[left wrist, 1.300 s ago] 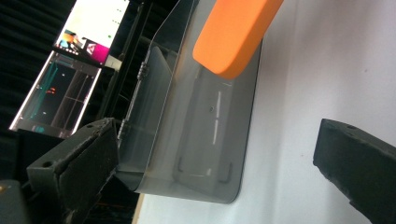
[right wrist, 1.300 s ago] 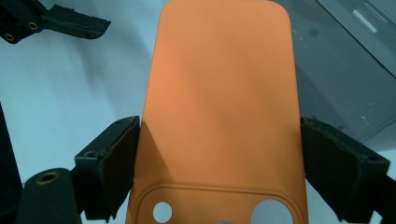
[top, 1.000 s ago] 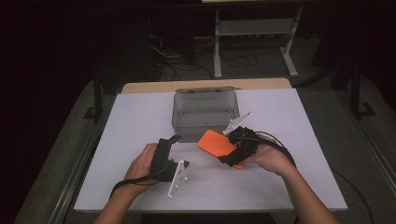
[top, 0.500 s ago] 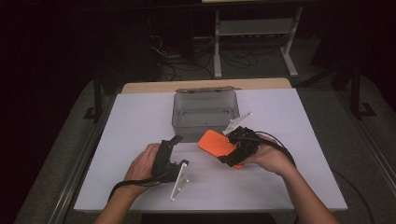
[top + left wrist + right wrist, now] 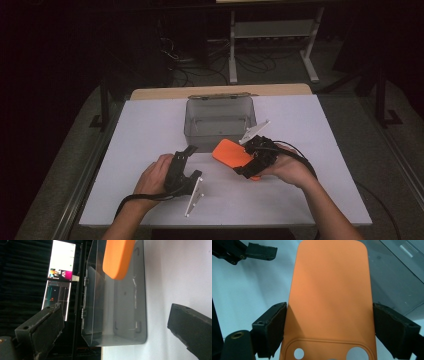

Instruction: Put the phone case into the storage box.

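Left gripper (image 5: 186,159) near front edge of desk (image 5: 150,125), left of centre, lying on its side; jaws wide apart, nothing between them, aimed toward grey bin (image 5: 220,122). Grey bin: translucent smoky plastic, rectangular, hinged at its far wall, at middle of desk's back edge; inside looks empty. Orange phone case (image 5: 231,153): flat, matte, rounded corners, raised rounded frame around two round camera cut-outs at the end nearest right gripper's body. No brand, label or writing readable on case or bin. Case just in front of bin's front right corner, lifted off desk, slightly tilted. Right gripper (image 5: 250,159), right of centre: jaws clamped on case's two long edges.
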`<state>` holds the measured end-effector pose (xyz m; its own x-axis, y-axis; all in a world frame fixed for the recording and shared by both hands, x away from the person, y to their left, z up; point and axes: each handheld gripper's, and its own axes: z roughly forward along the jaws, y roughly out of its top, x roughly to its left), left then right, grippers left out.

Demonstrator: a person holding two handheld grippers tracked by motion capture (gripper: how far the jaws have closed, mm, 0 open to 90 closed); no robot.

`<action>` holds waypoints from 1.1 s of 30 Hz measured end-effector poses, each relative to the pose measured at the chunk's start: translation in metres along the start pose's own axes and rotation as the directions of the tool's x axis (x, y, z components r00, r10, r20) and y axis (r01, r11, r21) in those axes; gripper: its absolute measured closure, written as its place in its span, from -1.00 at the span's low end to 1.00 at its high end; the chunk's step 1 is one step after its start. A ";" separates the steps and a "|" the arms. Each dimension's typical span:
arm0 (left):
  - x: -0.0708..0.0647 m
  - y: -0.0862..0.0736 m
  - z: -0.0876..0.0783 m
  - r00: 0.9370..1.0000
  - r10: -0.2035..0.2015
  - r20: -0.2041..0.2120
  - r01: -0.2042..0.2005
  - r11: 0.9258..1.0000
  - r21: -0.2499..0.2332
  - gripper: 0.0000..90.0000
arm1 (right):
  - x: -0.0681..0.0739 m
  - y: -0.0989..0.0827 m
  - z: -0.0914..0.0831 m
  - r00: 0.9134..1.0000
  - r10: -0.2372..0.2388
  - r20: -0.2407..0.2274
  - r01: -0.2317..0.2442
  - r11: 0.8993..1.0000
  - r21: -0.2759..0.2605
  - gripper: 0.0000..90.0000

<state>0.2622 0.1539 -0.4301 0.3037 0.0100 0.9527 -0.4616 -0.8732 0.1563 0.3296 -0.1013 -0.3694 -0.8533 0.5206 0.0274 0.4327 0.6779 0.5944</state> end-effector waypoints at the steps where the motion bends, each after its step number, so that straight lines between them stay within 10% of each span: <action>1: 0.000 0.000 0.000 1.000 0.001 -0.002 -0.001 1.000 0.000 -0.99 | 0.000 0.000 0.000 1.000 0.000 -0.001 0.000 1.000 -0.001 -0.67; 33: -0.002 0.009 -0.001 0.999 0.021 -0.034 -0.022 1.000 -0.017 -0.99 | 0.011 0.018 -0.004 0.999 -0.034 -0.008 0.033 0.999 -0.016 -0.67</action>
<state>0.2567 0.1470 -0.4299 0.2656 0.0080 0.9640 -0.4821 -0.8649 0.1400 0.3273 -0.0851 -0.3552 -0.8696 0.4935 0.0137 0.3991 0.6863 0.6081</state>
